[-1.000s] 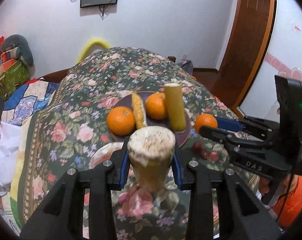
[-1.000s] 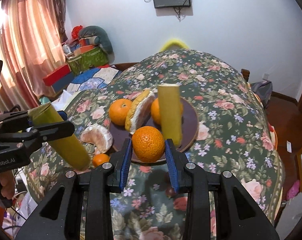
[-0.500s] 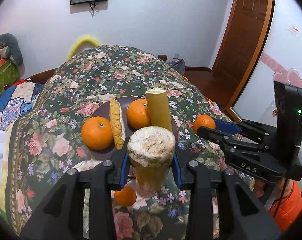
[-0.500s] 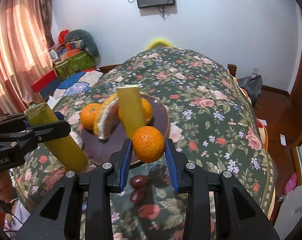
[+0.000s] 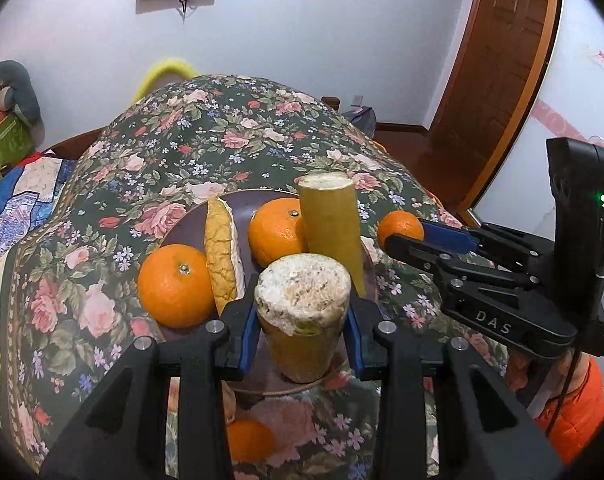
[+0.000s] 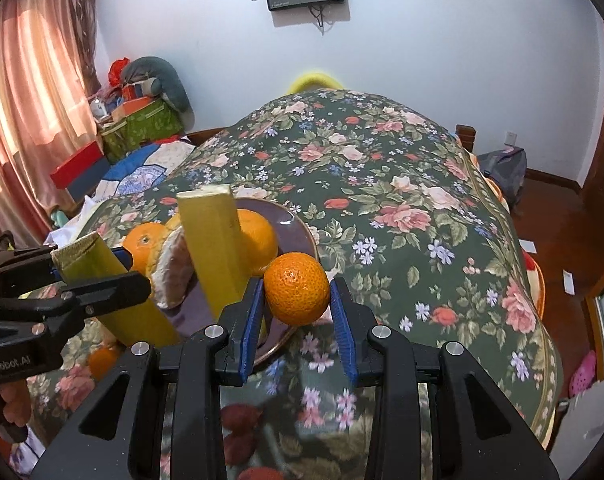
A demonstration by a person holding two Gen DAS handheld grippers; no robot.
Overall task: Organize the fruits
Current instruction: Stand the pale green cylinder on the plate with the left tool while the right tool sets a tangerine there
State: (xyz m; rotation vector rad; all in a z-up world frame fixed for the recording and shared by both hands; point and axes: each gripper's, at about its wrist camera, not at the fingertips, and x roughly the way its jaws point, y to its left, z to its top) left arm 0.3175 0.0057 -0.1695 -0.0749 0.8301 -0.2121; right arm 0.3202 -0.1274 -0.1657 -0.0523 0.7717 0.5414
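A dark brown plate (image 5: 190, 220) (image 6: 298, 220) sits on the floral cloth. On it are two oranges (image 5: 176, 286) (image 5: 278, 232), a pomelo wedge (image 5: 222, 256) and an upright sugarcane piece (image 5: 331, 224) (image 6: 214, 252). My left gripper (image 5: 302, 340) is shut on a second sugarcane piece (image 5: 302, 320) (image 6: 102, 276), held over the plate's near edge. My right gripper (image 6: 296, 312) is shut on a small orange (image 6: 296, 292) (image 5: 399, 226) at the plate's right edge.
A small orange (image 5: 248, 440) (image 6: 102, 360) lies on the cloth in front of the plate. Dark red dates (image 6: 238, 416) lie on the cloth below my right gripper. A pomelo piece lies partly hidden under my left gripper. Boxes (image 6: 142, 124) are stacked at the far left.
Both grippers have moved towards the plate with their loads. The sugarcane piece now hangs over the plate's near edge, and the small orange is at its right edge.
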